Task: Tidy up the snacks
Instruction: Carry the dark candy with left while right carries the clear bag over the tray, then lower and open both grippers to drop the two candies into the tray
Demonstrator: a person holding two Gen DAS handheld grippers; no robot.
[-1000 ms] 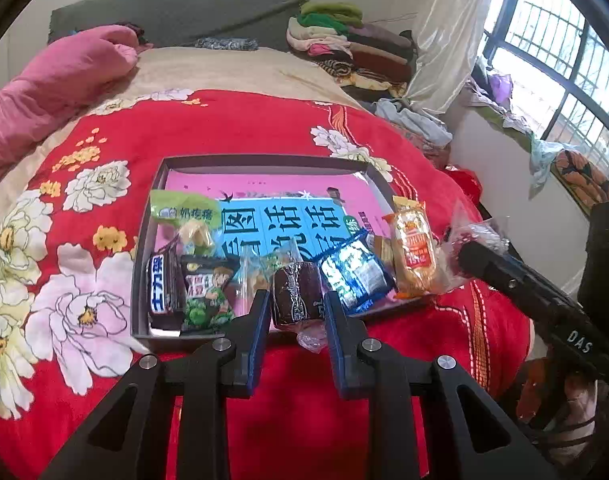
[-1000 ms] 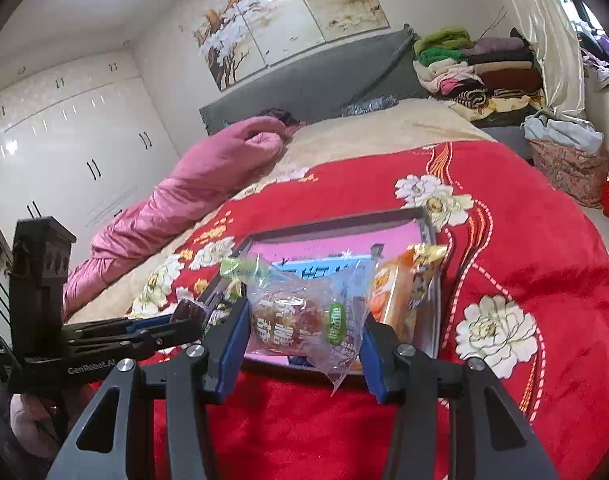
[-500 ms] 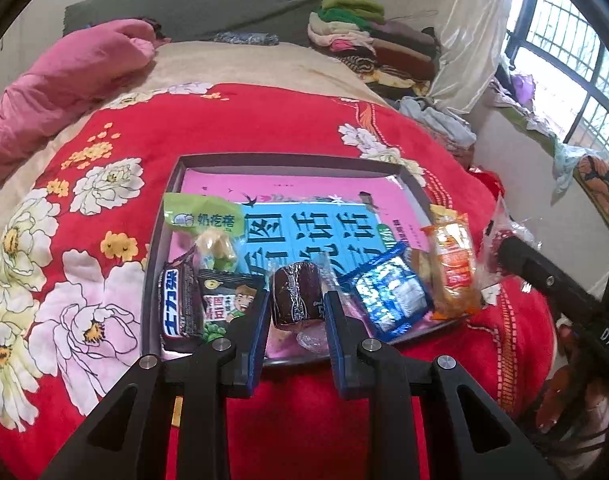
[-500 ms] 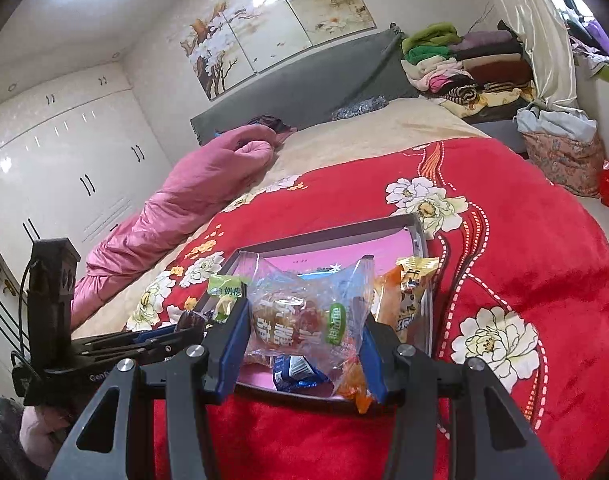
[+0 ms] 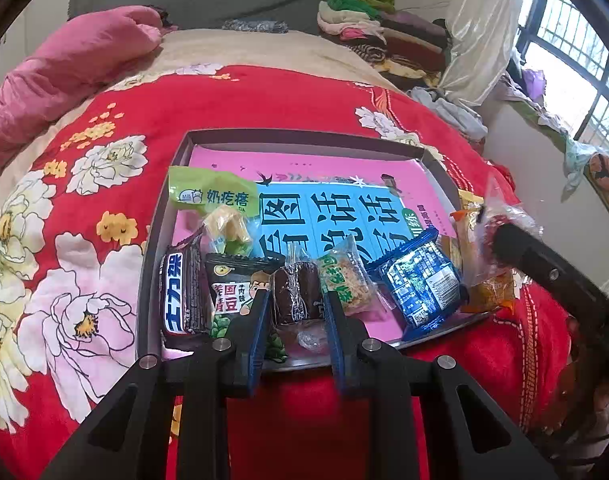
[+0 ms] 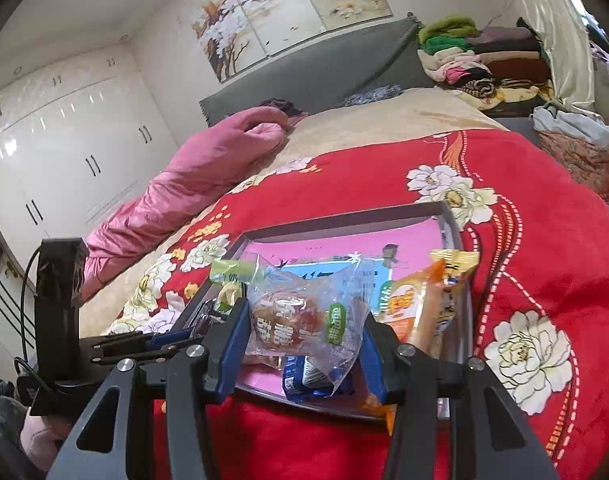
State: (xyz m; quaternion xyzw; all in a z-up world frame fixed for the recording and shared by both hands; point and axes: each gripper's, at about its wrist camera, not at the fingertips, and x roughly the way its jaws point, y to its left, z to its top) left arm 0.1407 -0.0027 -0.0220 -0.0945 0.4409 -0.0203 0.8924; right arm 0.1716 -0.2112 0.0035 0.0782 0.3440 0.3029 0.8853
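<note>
Holding snacks over the shallow grey tray (image 5: 166, 216) on the red floral bed: left hand-held gripper (image 5: 296, 316) clenched on a dark brown wrapped cake (image 5: 294, 296) — probably to fill the front-row gap. Right hand-held gripper (image 6: 304, 332) grasps a clear-wrapped brown pastry (image 6: 300, 316) at the tray's right end.

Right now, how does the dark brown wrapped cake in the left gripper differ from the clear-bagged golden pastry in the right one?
The dark brown wrapped cake is narrow and nearly black; the clear-bagged golden pastry is wider, orange-brown, with a green label. The cake's wrapper fits tightly, while the pastry's bag is loose and crinkled. The left gripper stands narrower than the right gripper. Both are clamped above the grey tray.
</note>
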